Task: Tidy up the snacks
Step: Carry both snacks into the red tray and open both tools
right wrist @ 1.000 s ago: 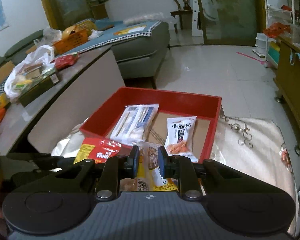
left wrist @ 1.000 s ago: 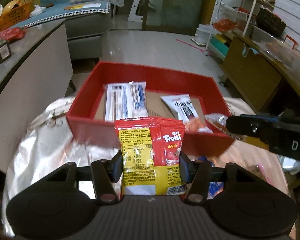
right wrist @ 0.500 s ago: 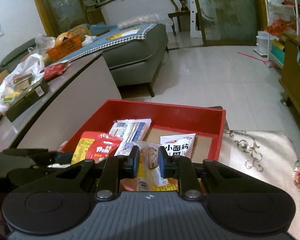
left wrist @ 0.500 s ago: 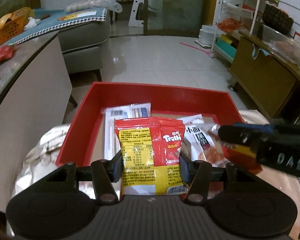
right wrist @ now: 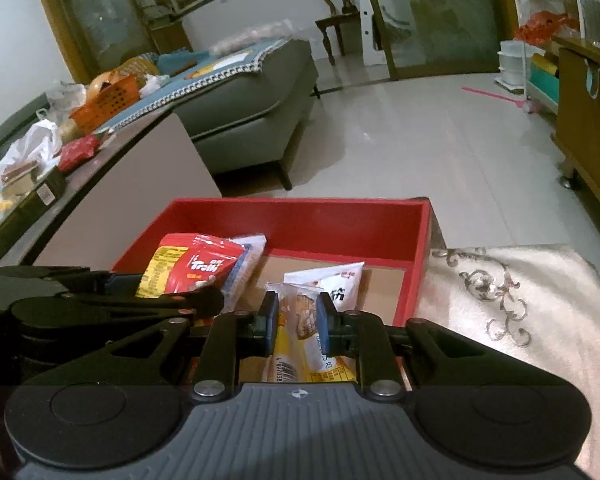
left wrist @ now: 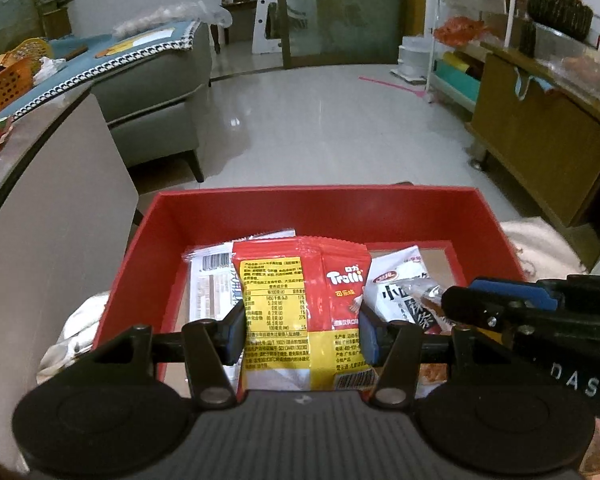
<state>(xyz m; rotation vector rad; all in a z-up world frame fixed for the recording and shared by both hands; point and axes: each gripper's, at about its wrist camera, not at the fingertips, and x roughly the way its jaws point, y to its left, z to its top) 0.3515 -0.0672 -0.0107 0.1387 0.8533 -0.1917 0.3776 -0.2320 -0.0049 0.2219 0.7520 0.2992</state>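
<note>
Gripping Trolli packet [left wrist: 304, 304], left gripper [left wrist: 302, 330], seemingly over red box [left wrist: 312, 212]

my left tongs [left wrist: 302, 330] pinch a red and yellow trolli packet [left wrist: 300, 304] upright over the red tray [left wrist: 316, 210]. my right tongs [right wrist: 297, 322] clamp a clear and yellow snack pack [right wrist: 300, 340]. below them in the tray lie a blue and white packet [left wrist: 212, 280] and a white packet [right wrist: 336, 280], both flat.

Both wrist cameras look steeply down along their fingers, close above the near edge of the shallow red cardboard tray [left wrist: 260, 208] [right wrist: 300, 216]. The left view sits left of the right; both share the tray and the grey sofa [left wrist: 156, 92] [right wrist: 256, 112] beyond.
</note>
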